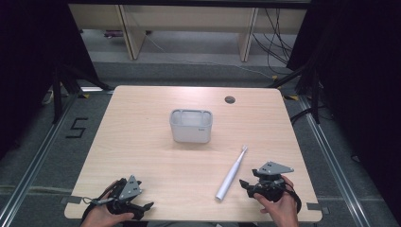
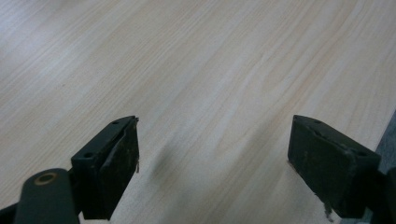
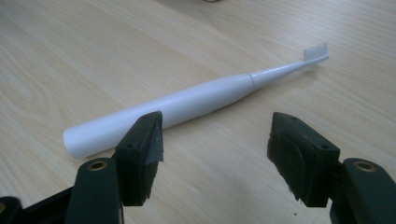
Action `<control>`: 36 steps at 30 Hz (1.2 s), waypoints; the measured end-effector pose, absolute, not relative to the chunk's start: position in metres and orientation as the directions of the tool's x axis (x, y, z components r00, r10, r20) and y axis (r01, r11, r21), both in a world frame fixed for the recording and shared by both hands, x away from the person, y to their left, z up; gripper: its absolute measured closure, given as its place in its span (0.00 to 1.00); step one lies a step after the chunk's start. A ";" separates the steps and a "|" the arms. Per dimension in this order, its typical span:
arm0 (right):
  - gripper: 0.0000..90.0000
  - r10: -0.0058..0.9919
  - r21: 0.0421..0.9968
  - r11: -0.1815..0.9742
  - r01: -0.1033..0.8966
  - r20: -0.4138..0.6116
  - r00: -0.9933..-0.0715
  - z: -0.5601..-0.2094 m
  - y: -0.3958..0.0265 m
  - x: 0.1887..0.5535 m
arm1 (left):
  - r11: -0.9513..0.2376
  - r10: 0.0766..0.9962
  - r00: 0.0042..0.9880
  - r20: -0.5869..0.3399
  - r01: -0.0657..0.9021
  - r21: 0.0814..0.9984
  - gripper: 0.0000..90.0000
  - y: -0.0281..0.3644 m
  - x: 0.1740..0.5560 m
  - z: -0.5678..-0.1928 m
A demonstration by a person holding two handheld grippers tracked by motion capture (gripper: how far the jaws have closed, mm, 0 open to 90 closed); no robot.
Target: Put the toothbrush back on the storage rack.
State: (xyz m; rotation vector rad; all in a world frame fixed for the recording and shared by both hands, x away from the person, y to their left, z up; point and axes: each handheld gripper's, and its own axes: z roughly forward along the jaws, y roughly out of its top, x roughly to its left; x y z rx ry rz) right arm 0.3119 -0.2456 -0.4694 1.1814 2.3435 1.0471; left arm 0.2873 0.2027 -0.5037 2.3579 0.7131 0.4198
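Item: white electric toothbrush [image 1: 231, 174], lying flat on the light wooden table [image 1: 142, 142]. In the high view its length runs from a blunt handle end at about 7 o'clock to the bristle head at about 1 o'clock, in the table's near right quarter. In the right gripper view the toothbrush [image 3: 187, 105] lies crosswise ahead of the jaws, handle end toward 9 o'clock, bristles toward 2 o'clock.

Tool, right: right gripper [image 1: 247, 184], held in the person's right hand [image 1: 279, 208] near the table's near edge. The toothbrush handle lies at about 9 to 10 o'clock from it, just beside, apart from it. In its own view the right gripper [image 3: 215, 149] has its jaws set moderately wide with bare table between them; one jaw overlaps the handle in the picture, but whether it touches cannot be told. Nothing is gripped.

Tool, left: left gripper [image 1: 142, 208], in the person's left hand [image 1: 101, 215] at the near left corner, well apart from the toothbrush, which lies at about 3 o'clock from it. In its own view the left gripper [image 2: 212, 154] has jaws wide apart over bare wood.

Also present: grey rectangular holder [image 1: 190, 126], upright near the table's centre, at about 11 o'clock from the toothbrush's head and apart from it.
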 end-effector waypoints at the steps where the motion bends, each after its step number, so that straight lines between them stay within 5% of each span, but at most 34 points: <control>1: 0.40 0.796 0.731 0.385 0.564 0.046 -0.603 -0.470 -0.244 0.311 | -0.660 0.584 0.803 0.120 0.383 0.646 0.18 0.203 0.288 -0.504; 7: 0.40 0.784 0.734 0.398 0.550 0.039 -0.620 -0.470 -0.240 0.315 | -0.660 0.589 0.798 0.128 0.383 0.646 0.18 0.203 0.288 -0.504; 24: 0.93 0.654 0.742 0.511 0.433 -0.009 -0.757 -0.468 -0.203 0.327 | -0.651 0.590 0.800 0.111 0.389 0.652 0.18 0.203 0.288 -0.505; 36: 1.00 0.601 0.702 0.575 0.419 -0.016 -0.799 -0.479 -0.175 0.336 | -0.657 0.588 0.799 0.124 0.382 0.650 0.18 0.203 0.288 -0.504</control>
